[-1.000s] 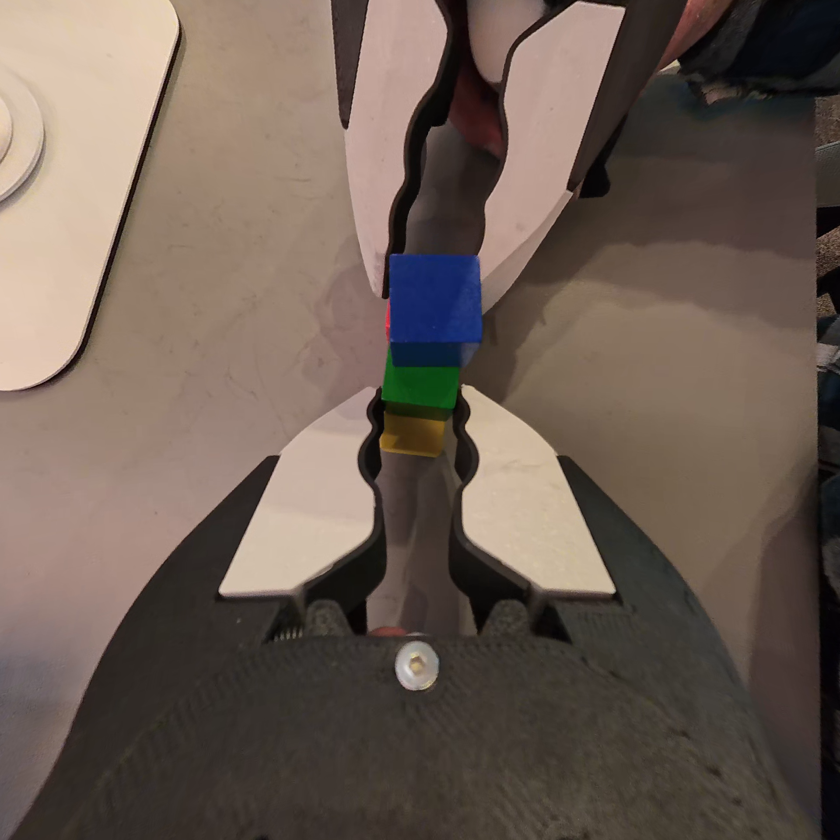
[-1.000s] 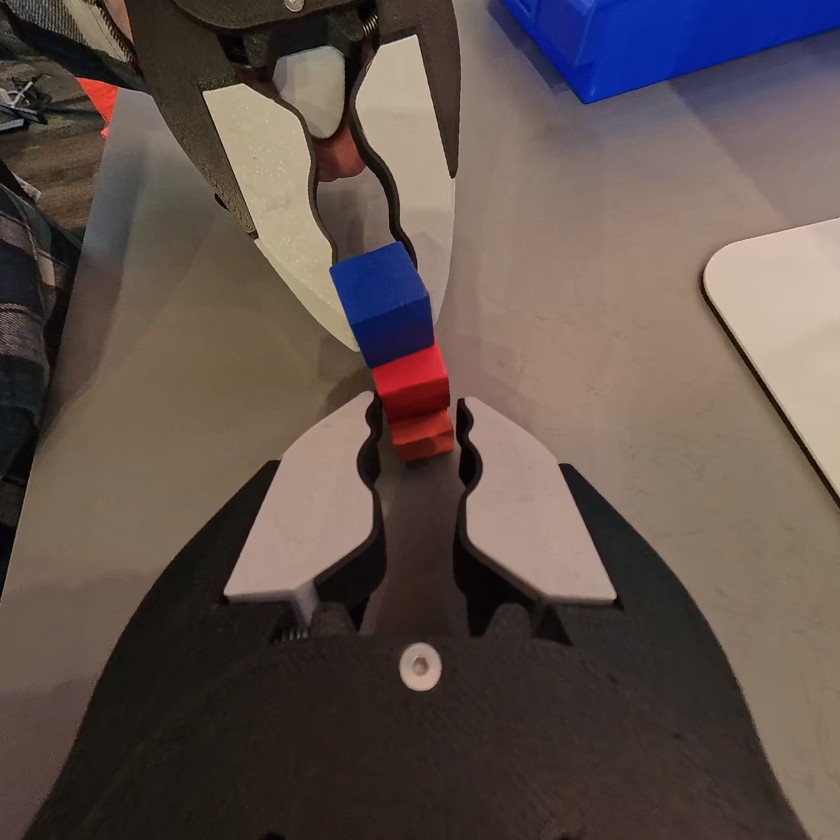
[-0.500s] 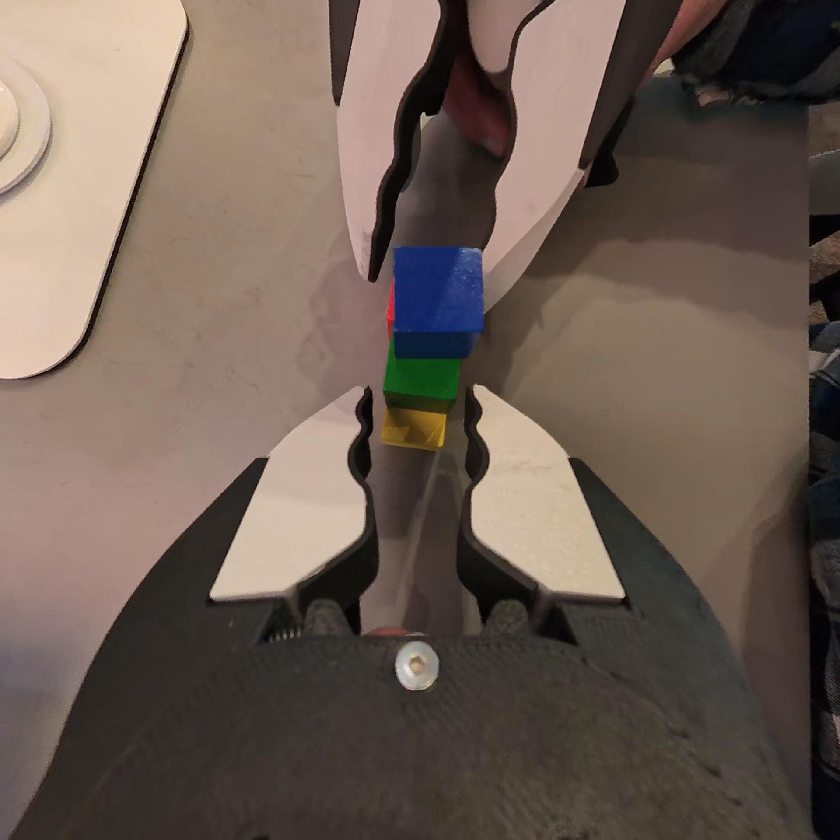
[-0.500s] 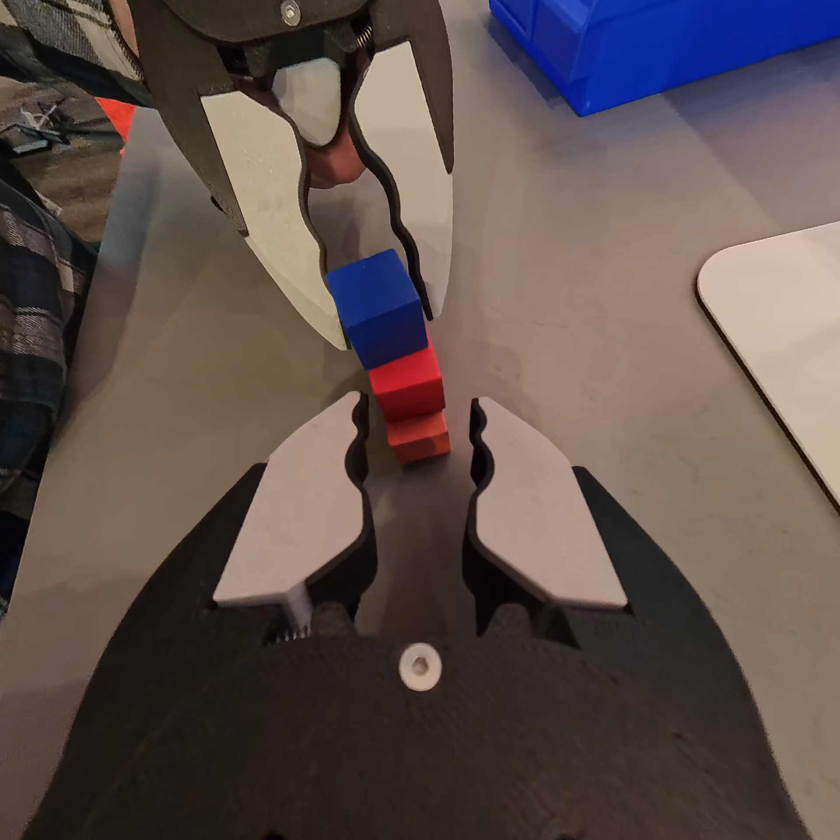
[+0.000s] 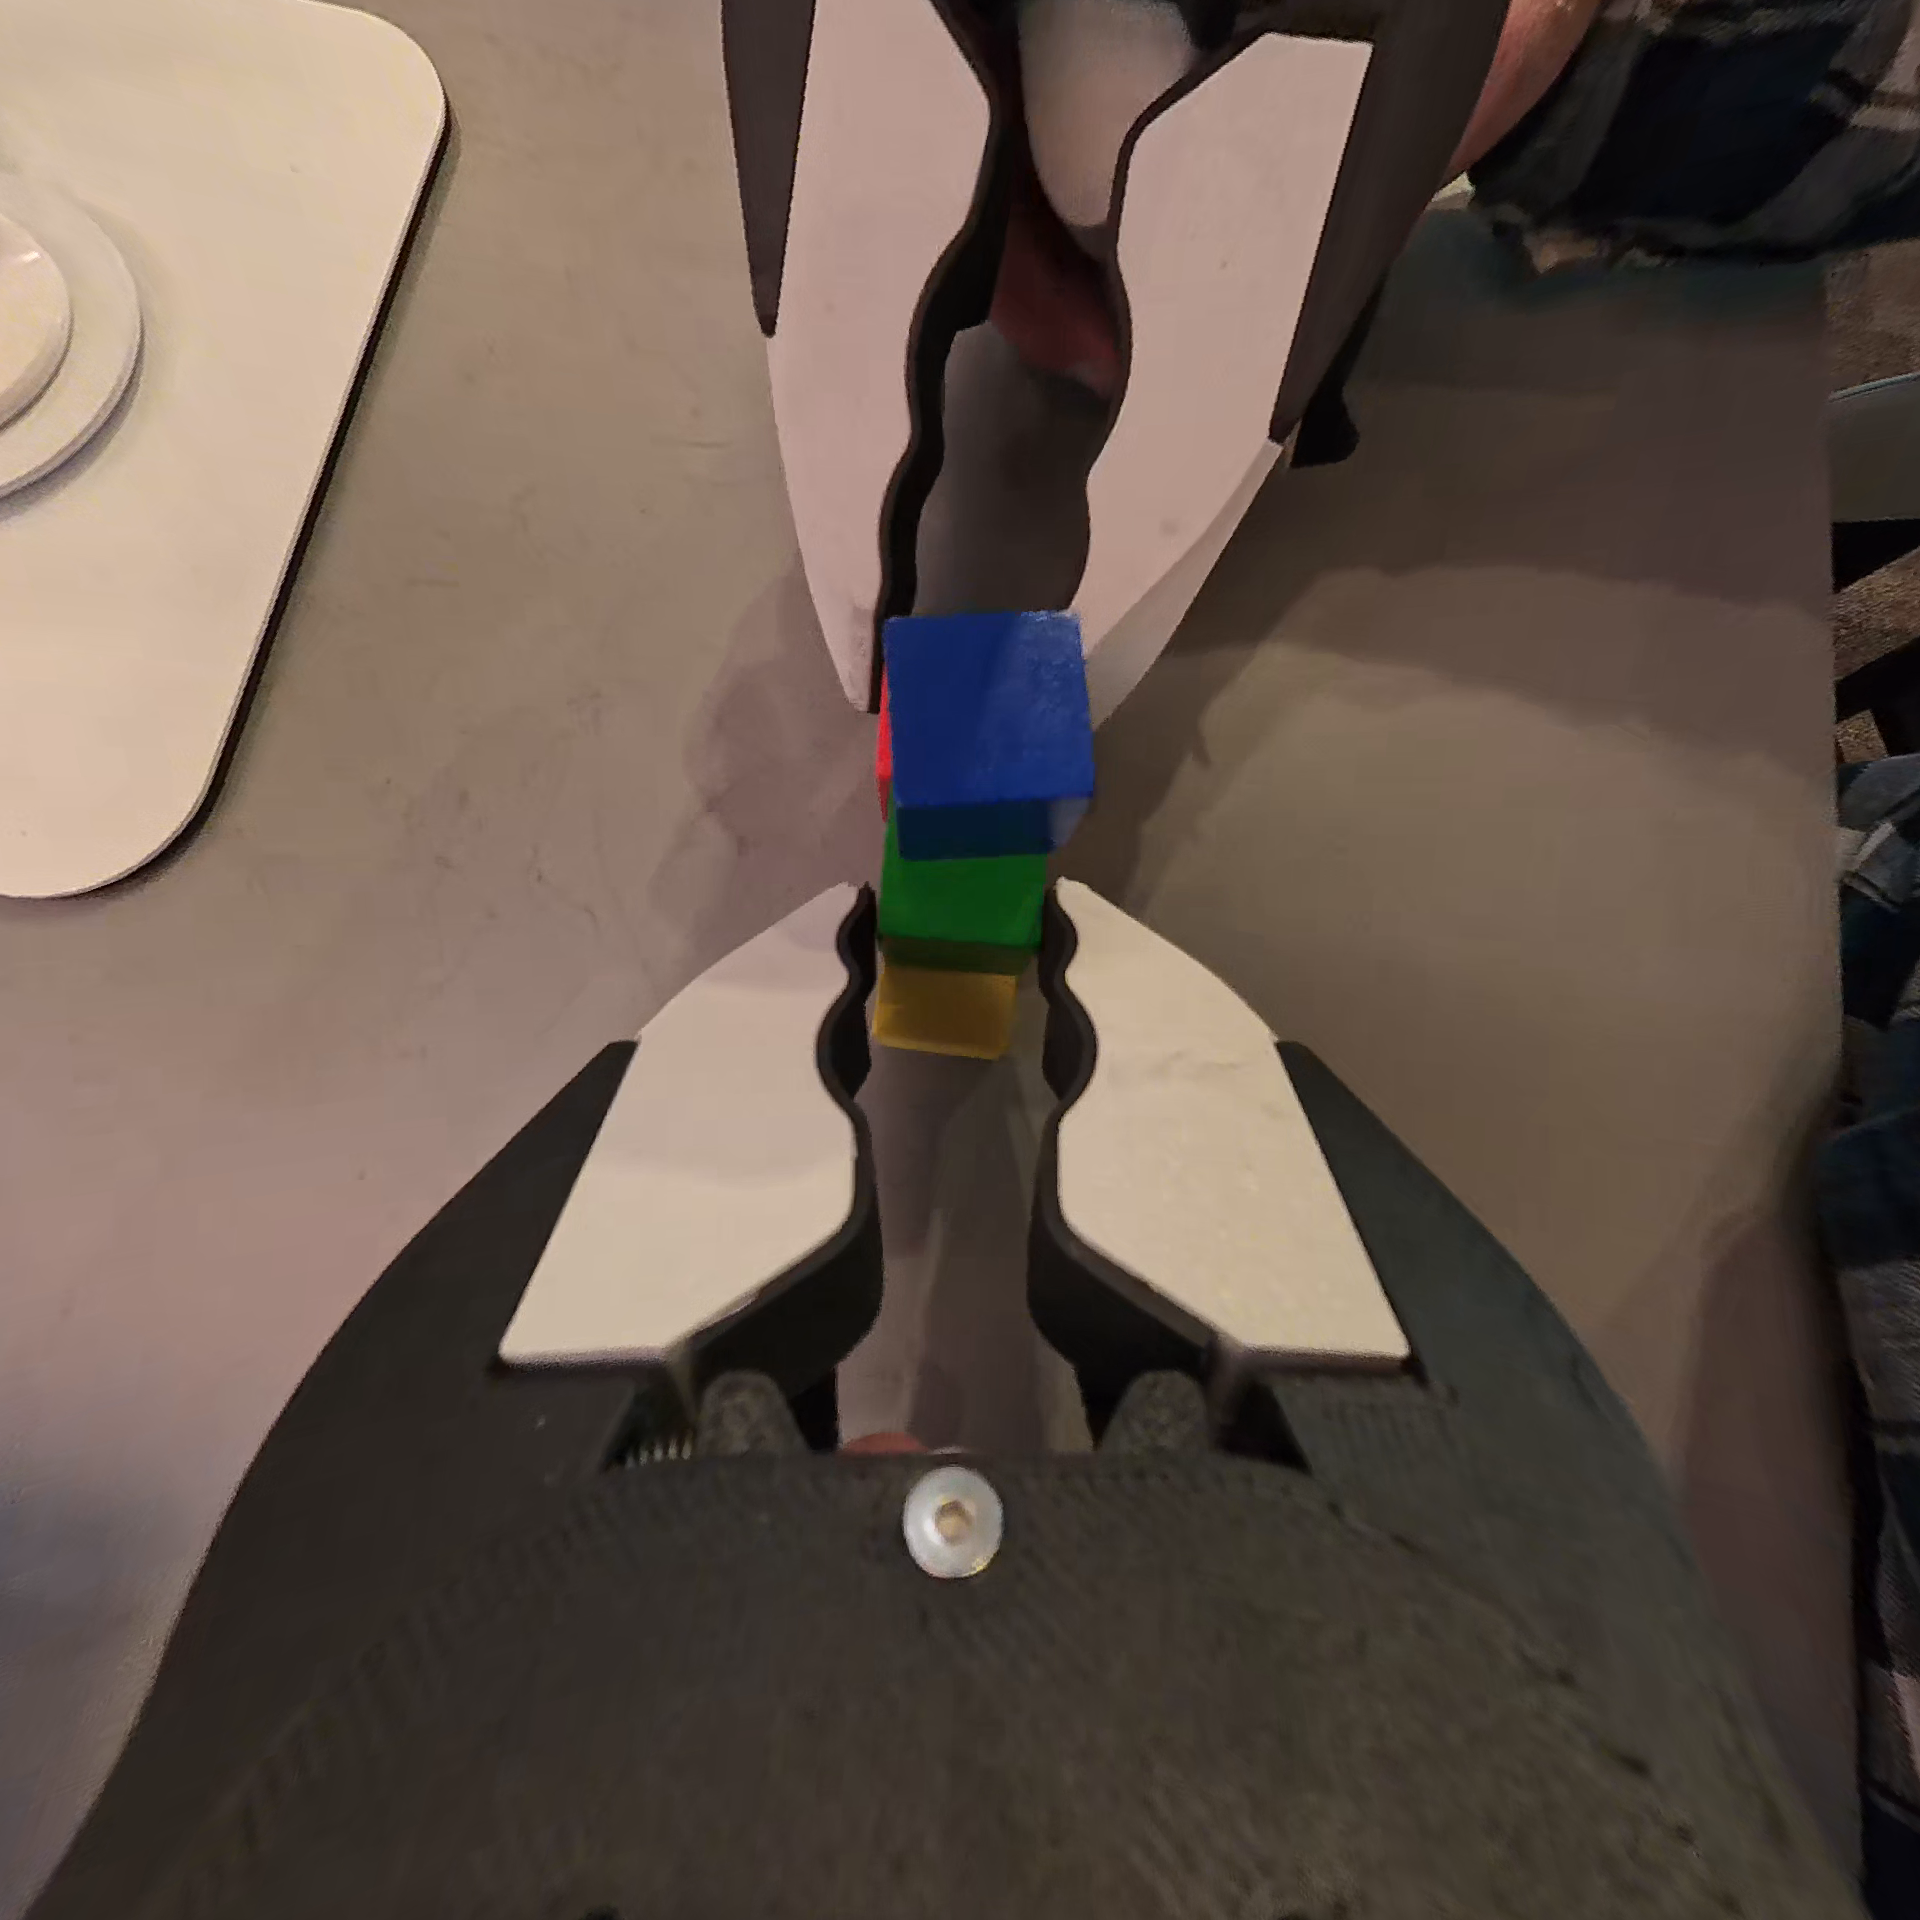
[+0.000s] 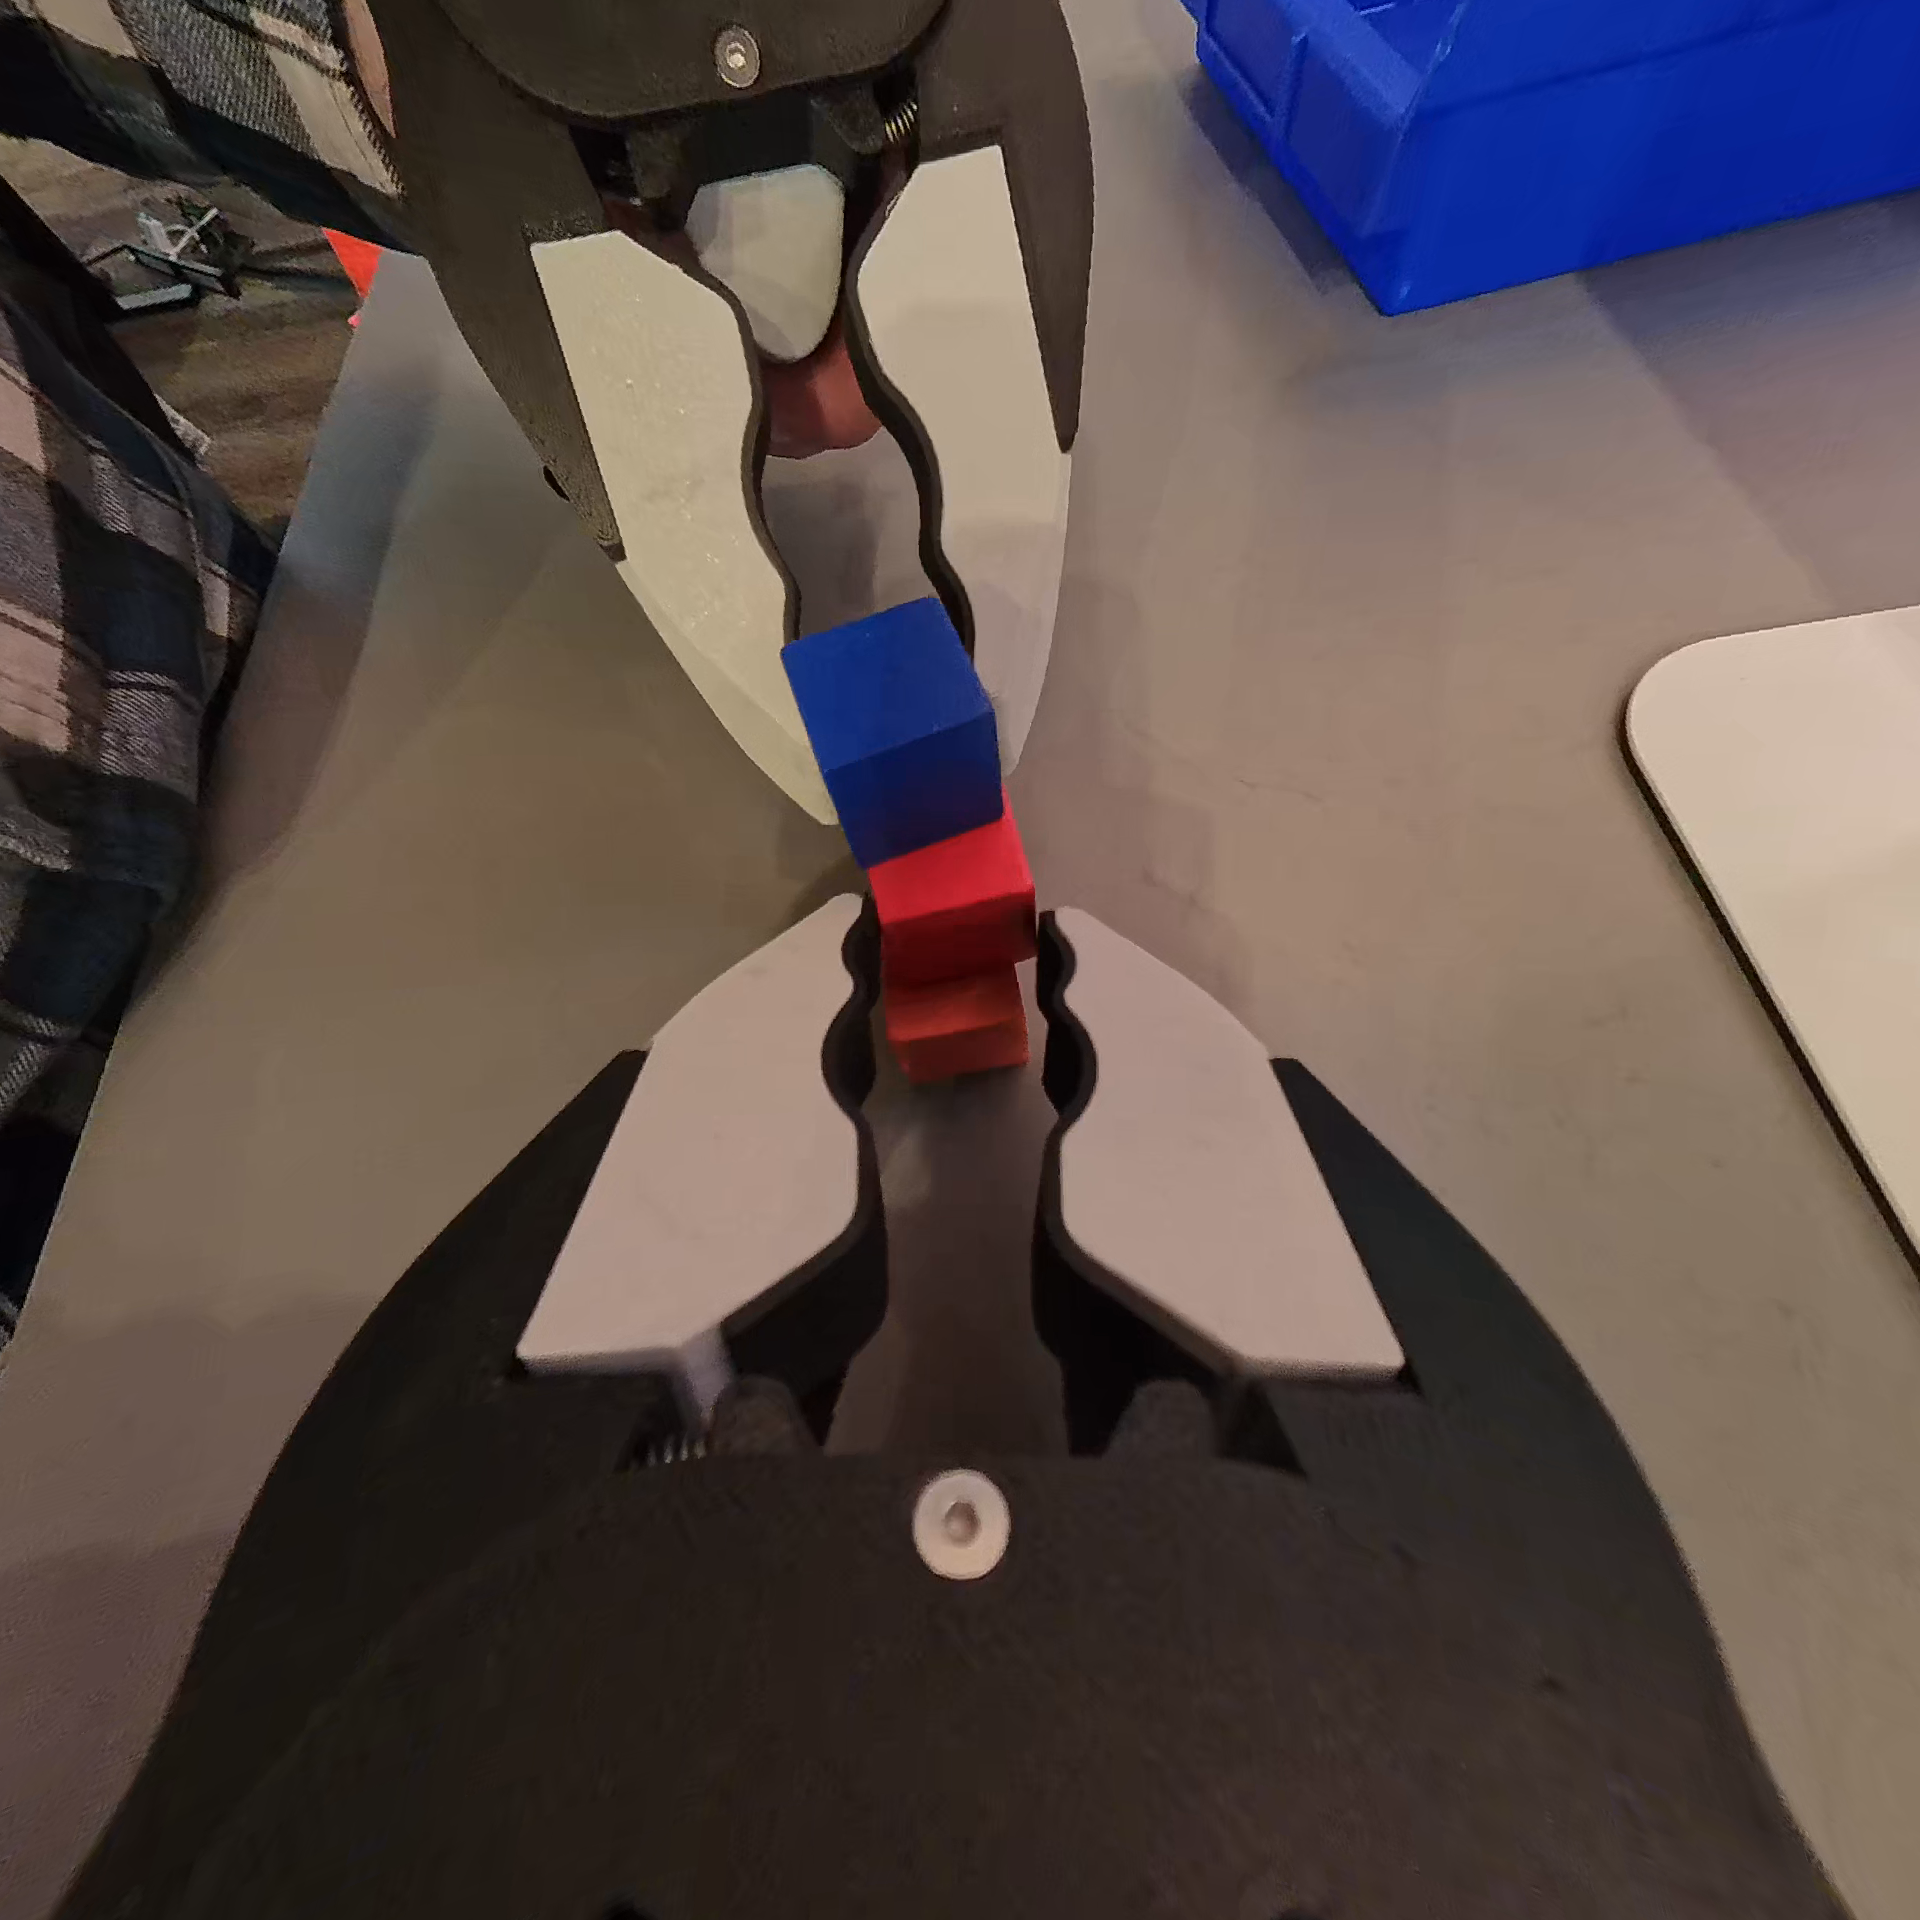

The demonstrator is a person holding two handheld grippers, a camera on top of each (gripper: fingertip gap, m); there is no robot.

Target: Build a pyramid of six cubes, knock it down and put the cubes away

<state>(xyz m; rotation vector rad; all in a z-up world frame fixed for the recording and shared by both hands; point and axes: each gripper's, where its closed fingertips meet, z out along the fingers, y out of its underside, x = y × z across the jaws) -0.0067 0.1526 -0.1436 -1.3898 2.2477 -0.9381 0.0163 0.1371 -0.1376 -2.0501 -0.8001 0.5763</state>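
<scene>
Flanking the pyramid's two ends on the grey surface [image 5: 520, 675]: left tool [image 5: 956, 914] narrowed about the yellow cube [image 5: 940, 1013] under the green cube [image 5: 961, 894], right tool [image 6: 951, 935] about the lower red cube [image 6: 956, 1039]; cannot tell whether the pads press. Farther on, crowned by the blue cube [image 5: 987, 717], with the blue bin [image 6: 1558, 135] well beyond. Probably light, rigid and smooth-sided, easily toppled; best pinched singly across two opposite flat faces.

A workshop-like bench: grey tabletop [image 6: 1455, 831], blue storage bin [image 6: 1610, 135], white board [image 5: 156, 468].
</scene>
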